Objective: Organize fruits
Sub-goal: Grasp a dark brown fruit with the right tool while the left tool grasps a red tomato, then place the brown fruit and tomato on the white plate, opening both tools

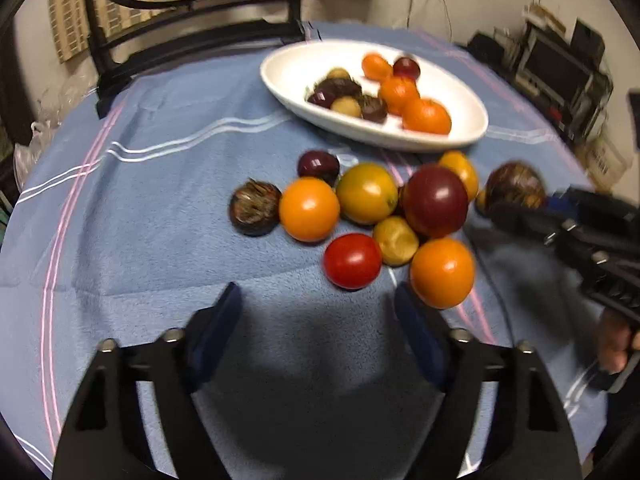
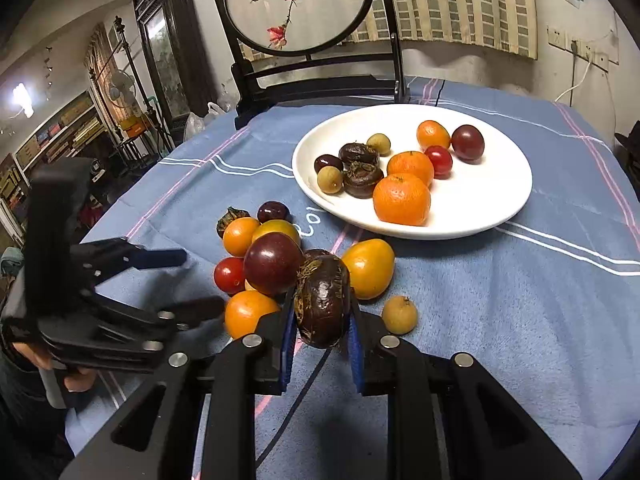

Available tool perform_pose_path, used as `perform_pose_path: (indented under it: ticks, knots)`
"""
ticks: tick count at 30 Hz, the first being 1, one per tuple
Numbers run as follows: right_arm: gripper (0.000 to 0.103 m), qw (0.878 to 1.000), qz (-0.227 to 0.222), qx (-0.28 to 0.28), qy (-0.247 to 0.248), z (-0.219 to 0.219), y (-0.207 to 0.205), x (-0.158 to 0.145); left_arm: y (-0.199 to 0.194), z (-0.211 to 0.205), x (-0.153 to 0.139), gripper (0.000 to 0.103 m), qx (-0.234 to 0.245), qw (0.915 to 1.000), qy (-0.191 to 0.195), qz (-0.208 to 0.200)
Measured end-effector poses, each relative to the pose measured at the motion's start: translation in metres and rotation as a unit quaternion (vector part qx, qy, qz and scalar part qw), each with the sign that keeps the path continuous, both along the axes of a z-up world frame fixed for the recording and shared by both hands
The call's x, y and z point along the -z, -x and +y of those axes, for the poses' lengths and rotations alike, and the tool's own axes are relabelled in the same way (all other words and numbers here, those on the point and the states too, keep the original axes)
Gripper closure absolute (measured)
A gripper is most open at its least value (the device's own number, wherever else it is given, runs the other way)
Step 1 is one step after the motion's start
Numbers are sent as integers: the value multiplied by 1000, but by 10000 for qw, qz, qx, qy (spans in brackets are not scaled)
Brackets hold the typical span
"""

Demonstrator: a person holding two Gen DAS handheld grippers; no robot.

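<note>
One water chestnut [image 2: 322, 301] sits pinched in my right gripper [image 2: 322, 336] for the plate [image 2: 496, 216], while my left gripper [image 1: 318, 330] gapes wide, holding nothing.

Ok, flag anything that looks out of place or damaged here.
Nothing looks damaged or spilled. A pile of fruit sits on the tablecloth beside the white plate; the right gripper grips a dark brown fruit.

Tablecloth [image 2: 500, 300]: the digits "201" are seen, upside down, beside the white plate [image 2: 500, 216].
Round bird panel [image 2: 298, 4]: brush characters are seen upper right, too small to be read.
</note>
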State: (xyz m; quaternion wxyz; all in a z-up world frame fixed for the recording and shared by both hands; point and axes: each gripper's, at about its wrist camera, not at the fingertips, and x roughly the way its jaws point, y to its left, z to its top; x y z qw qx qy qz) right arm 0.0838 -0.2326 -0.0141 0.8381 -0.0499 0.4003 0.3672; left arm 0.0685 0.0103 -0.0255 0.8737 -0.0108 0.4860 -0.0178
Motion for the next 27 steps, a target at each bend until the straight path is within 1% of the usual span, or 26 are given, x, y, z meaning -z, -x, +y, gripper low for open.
perform_pose_path:
  ticks: [1, 2, 4, 6, 7, 8, 14, 18, 20, 22, 25, 27]
  knots:
    - [80, 10000, -5, -1, -2, 0, 1, 0, -3, -1, 3, 39, 4, 10000, 6, 69]
    - [80, 10000, 9, -9, -3, 0, 1, 0, -4, -4, 2, 39, -26, 10000, -74, -3]
    - [80, 10000, 6, -12, 1, 0, 2, -1, -10, -8, 2, 40, 24, 10000, -77, 38]
    - [80, 10000, 14, -8, 2, -1, 2, -1, -16, -12, 2, 45, 48, 9999, -80, 37]
    - [80, 10000, 20, 1, 4, -1, 2, -1, -18, -13, 1, 54, 73, 9999, -94, 36]
    - [80, 10000, 25, 9, 2, -2, 2, -1, -20, -16, 0, 72, 122, 9998, -146, -16]
    - [80, 9999, 4, 86, -74, -5, 0, -4, -14, -18, -10, 73, 160, 9998, -65, -60]
    - [80, 9992, -91, 308, -221, -12, -3, -7, -10, -10, -34, 73, 131, 9992, 115, -359]
    - [80, 9982, -105, 499, -315, -16, -9, -10, -17, -6, -48, 73, 73, 9984, 233, -511]
    - [80, 9965, -87, 738, -384, -20, -17, -15, -34, -4, -58, 73, -29, 9977, 287, -612]
    - [80, 9942, -163, 997, -358, -20, -33, -24, -63, -6, -66, 73, -167, 9965, 304, -764]
    - [80, 9928, -203, 1146, -287, -17, -51, -27, -83, -10, -66, 73, -186, 9963, 369, -754]
